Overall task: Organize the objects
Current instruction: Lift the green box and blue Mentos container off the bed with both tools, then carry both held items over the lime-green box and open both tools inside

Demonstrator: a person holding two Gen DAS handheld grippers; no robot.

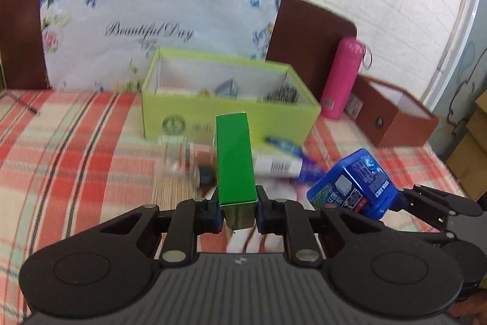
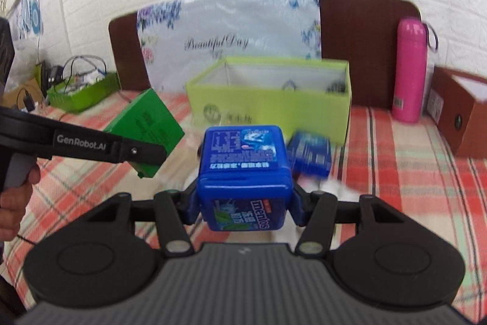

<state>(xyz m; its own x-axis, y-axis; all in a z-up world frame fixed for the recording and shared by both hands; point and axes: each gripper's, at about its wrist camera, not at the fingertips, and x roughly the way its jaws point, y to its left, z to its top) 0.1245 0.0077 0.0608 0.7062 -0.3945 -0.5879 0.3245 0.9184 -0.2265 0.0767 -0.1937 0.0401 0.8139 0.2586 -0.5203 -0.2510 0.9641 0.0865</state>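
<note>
The left gripper [image 1: 238, 204] is clamped on a slim, smooth green carton [image 1: 236, 163], a long rectangular pack held above the checked cloth [image 1: 76, 148], while the right gripper [image 2: 243, 204] pinches a glossy blue Mentos tub [image 2: 243, 169], a rounded-cornered plastic cube with printed labels. Ahead of both stands an open lime-green cardboard box [image 1: 228, 114] with pale inner walls and a few small items inside, too blurred to name. Just beside its right end stands a matte pink cylindrical flask [image 1: 342, 78], and next to that a brown box [image 1: 395, 118].
</note>
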